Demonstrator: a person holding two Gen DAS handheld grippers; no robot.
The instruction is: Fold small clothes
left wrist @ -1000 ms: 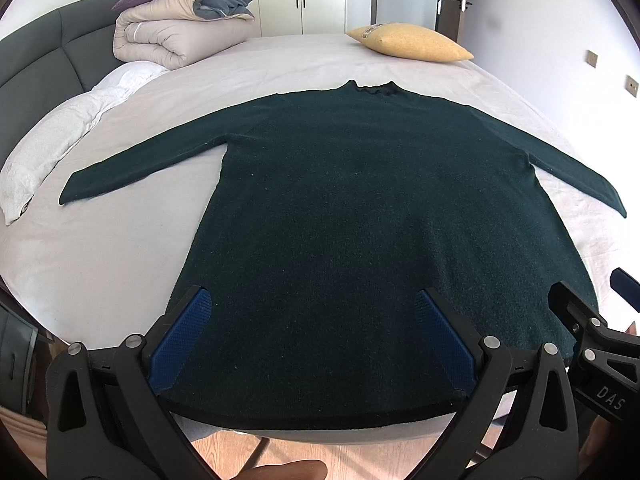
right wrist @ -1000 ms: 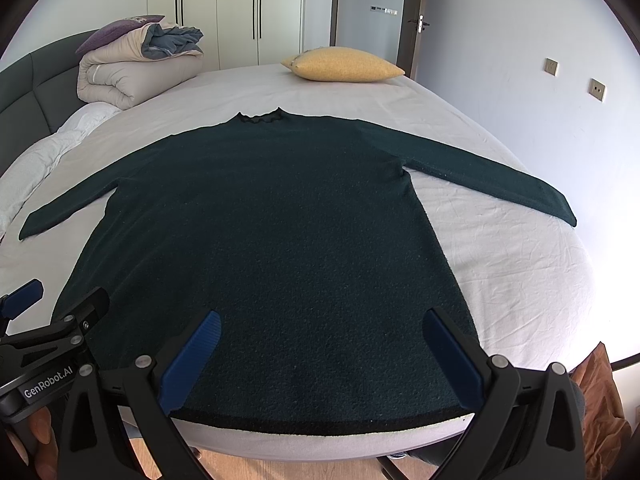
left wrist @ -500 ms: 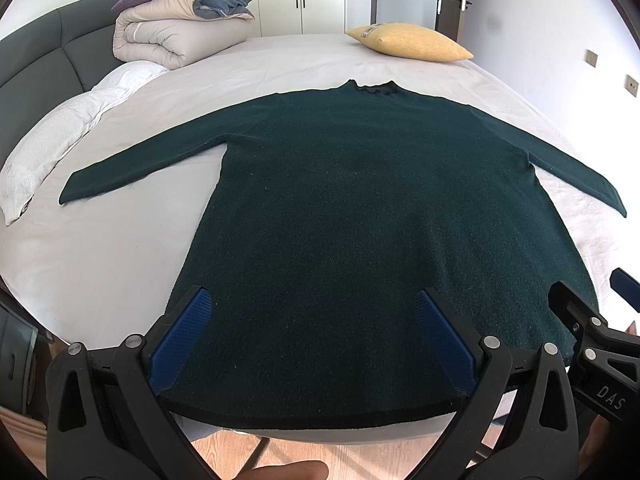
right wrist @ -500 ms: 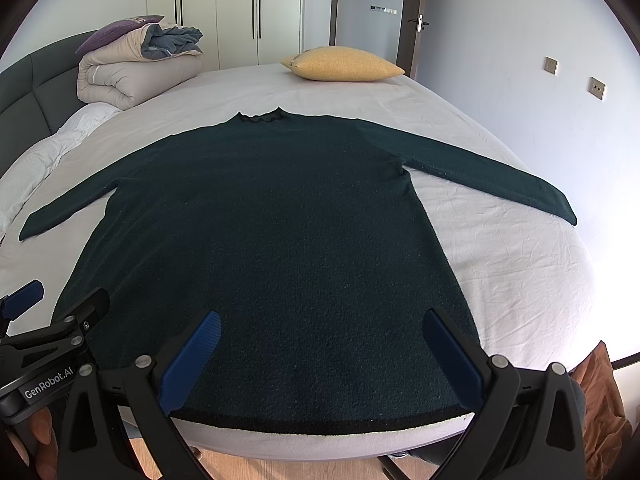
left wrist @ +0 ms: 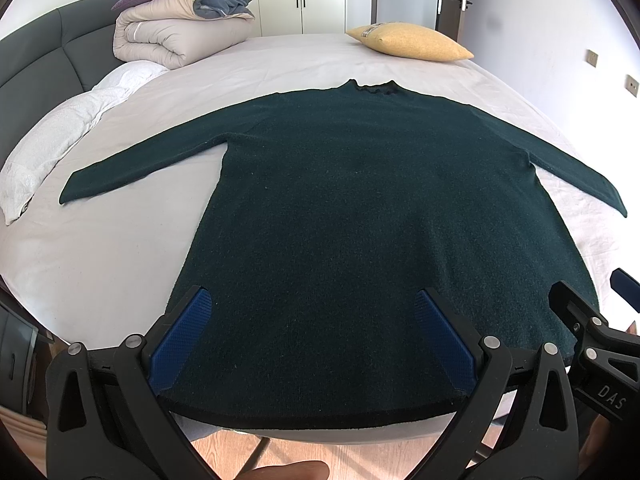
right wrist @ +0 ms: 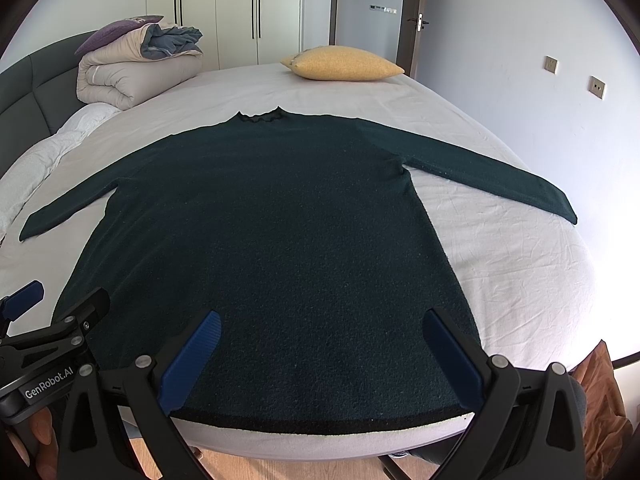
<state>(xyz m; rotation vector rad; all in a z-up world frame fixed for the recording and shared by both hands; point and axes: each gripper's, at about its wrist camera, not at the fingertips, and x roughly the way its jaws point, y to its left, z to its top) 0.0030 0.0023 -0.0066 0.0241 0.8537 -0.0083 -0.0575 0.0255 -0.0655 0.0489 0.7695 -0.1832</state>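
A dark green long-sleeved sweater (left wrist: 360, 208) lies flat on the white bed, sleeves spread, collar far, black hem at the near edge; it also shows in the right wrist view (right wrist: 280, 240). My left gripper (left wrist: 316, 308) is open and empty, hovering over the hem's left part. My right gripper (right wrist: 320, 328) is open and empty over the hem's right part. Each gripper shows at the edge of the other's view: the right gripper (left wrist: 588, 312) and the left gripper (right wrist: 60, 300).
A white-sheeted bed (left wrist: 100, 248) with a dark headboard (left wrist: 36, 76) on the left. A folded duvet (left wrist: 176, 36) and a white pillow (left wrist: 52, 140) lie at far left, a yellow pillow (left wrist: 412, 42) at the far end. Wooden floor (right wrist: 280, 468) lies below the near edge.
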